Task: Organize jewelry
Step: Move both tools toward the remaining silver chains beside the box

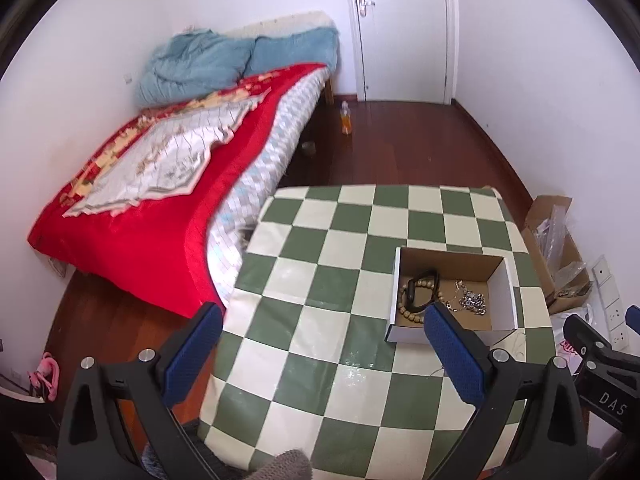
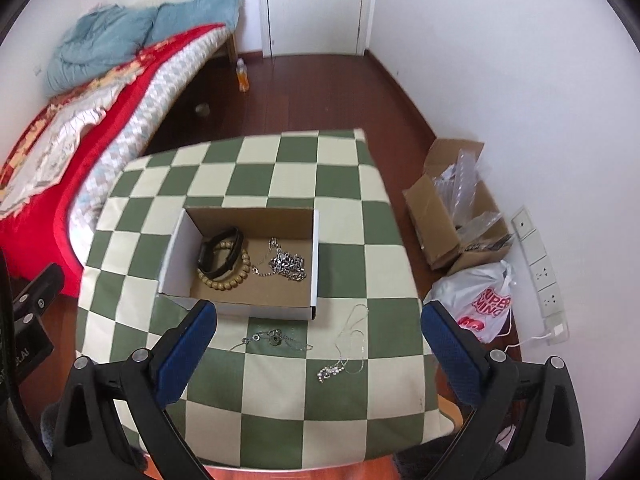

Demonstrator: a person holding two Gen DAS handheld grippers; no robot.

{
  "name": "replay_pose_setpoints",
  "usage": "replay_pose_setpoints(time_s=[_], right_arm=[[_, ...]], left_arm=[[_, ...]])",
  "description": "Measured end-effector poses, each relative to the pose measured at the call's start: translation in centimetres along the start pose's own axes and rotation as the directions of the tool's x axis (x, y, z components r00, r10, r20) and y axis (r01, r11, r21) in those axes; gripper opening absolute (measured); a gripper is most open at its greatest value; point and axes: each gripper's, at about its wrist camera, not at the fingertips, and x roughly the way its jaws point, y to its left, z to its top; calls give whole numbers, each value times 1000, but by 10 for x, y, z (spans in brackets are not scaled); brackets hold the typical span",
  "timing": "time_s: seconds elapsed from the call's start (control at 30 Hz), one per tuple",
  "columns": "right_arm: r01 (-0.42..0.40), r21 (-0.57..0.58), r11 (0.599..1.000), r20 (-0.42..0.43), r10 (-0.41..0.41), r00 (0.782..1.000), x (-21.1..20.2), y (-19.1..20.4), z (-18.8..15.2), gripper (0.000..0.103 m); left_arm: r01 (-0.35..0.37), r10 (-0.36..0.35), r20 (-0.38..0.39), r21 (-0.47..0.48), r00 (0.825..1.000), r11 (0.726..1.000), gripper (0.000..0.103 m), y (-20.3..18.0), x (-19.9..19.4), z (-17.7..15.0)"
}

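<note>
Cardboard box already holds bracelets and a chain, but two thin necklaces wait at its 6 o'clock; both hand-held grippers gape apart, empty.

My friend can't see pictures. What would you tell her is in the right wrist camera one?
An open cardboard box on a green-and-cream checkered cloth holds a black band, a wooden bead bracelet and a silver chain. Two thin silver necklaces lie on the cloth before it, between the open right gripper's blue fingers.
</note>
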Motion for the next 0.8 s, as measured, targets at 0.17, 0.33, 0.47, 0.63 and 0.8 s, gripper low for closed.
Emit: replay_pose_setpoints(time_s=[0.17,0.33,0.47,0.63,0.8], right_arm=[[-21,21,1000,48,20,999,-33,-6,-11,103],[-78,68,995,23,77,997,-38,-19,-27,103],[-61,115,991,-45,66,997,-13,-39,-46,103],[-55,178,982,-152,82,985,43,-70,-72,69],[-62,234,970,-227,116,967,95,-91,-92,66]], left_arm=[[-2,2,27,-14,1000,1000,103,3,-17,-10],[-30,31,-37,21,999,999,103,-8,5,-28],[-38,44,-118,47,992,998,103,-21,33,-46],[-61,81,-176,116,981,991,103,-45,67,-63],[-76,114,-210,183,971,980,103,-70,101,-73]])
